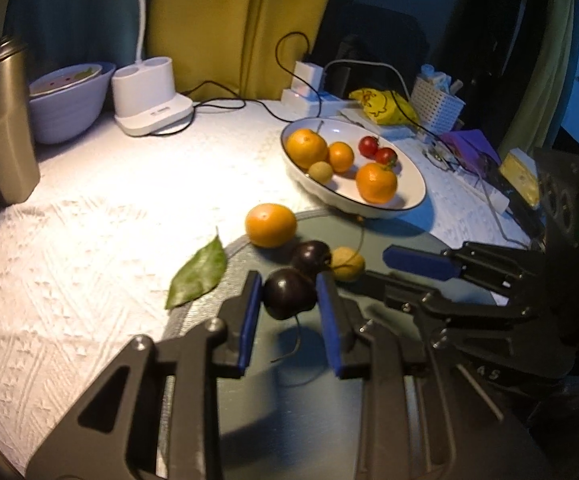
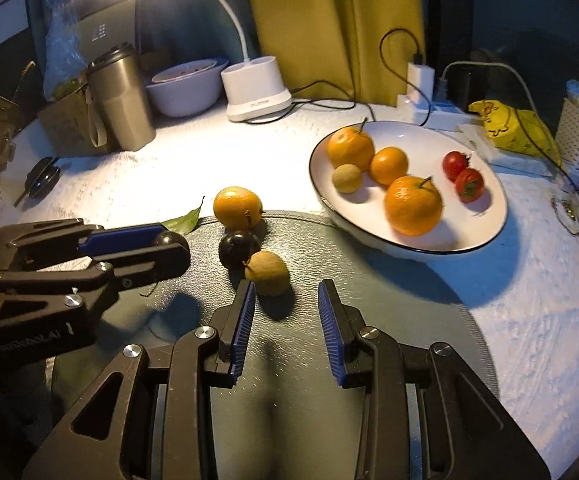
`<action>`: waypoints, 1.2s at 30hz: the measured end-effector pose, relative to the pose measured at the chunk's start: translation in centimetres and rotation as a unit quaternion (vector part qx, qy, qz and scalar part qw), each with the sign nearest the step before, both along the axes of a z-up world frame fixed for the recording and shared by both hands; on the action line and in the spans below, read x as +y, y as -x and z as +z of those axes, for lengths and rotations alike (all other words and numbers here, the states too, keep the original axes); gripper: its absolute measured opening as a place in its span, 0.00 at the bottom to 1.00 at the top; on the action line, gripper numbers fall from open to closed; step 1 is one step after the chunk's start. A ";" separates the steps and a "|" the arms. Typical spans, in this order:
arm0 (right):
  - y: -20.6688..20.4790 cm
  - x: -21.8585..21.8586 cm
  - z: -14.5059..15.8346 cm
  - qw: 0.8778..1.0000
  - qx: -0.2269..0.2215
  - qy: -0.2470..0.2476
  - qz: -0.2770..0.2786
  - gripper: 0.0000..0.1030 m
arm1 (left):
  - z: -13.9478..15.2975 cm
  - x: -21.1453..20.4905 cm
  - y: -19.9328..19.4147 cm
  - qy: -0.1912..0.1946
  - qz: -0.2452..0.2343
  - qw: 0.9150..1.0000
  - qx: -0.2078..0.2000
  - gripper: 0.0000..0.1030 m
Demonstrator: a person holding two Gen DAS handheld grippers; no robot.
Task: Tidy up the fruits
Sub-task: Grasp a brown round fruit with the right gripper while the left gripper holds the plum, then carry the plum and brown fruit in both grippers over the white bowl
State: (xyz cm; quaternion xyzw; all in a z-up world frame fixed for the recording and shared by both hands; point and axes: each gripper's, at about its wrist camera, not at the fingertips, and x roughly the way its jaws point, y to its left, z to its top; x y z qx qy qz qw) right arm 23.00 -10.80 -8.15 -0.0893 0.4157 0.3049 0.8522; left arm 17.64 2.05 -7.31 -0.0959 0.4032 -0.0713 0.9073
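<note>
My left gripper (image 1: 289, 292) is shut on a dark cherry (image 1: 289, 294) with a thin stem, just above the grey round mat (image 1: 389, 344). A second dark cherry (image 1: 310, 256), a yellow-brown longan (image 1: 347, 263) and an orange (image 1: 270, 225) lie just beyond it. My right gripper (image 2: 286, 300) is open and empty, its left finger beside the longan (image 2: 268, 272). The white plate (image 2: 485, 216) to the right holds three oranges, a longan and two cherry tomatoes. The left gripper also shows in the right wrist view (image 2: 165, 240).
A green leaf (image 1: 198, 275) lies left of the mat. A steel tumbler (image 2: 121, 102), a white bowl (image 2: 187, 88) and a lamp base (image 2: 255, 88) stand at the back. Cables, a charger (image 2: 419, 80), a yellow bag (image 2: 509, 128) and a white basket (image 1: 435, 102) crowd the right.
</note>
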 end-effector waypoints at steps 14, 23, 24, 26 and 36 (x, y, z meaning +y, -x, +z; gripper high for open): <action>-1.1 2.0 -1.0 0.999 0.022 0.013 0.020 0.28 | -0.1 1.1 -0.1 0.009 0.005 1.000 0.000 0.29; -0.8 1.3 -0.7 1.000 0.014 0.017 0.014 0.27 | 0.5 0.7 -0.3 0.003 0.000 1.000 -0.005 0.29; -0.8 1.1 -0.6 1.000 0.013 0.015 0.011 0.27 | 0.6 0.6 -0.4 0.002 -0.001 1.000 -0.007 0.29; -0.7 0.5 -0.4 1.000 0.010 0.013 0.007 0.27 | 0.9 0.2 -0.5 0.000 -0.004 1.000 -0.009 0.29; -1.2 -2.5 1.3 1.000 -0.007 -0.001 -0.021 0.27 | 2.6 -1.4 -1.7 -0.015 -0.019 0.999 -0.024 0.29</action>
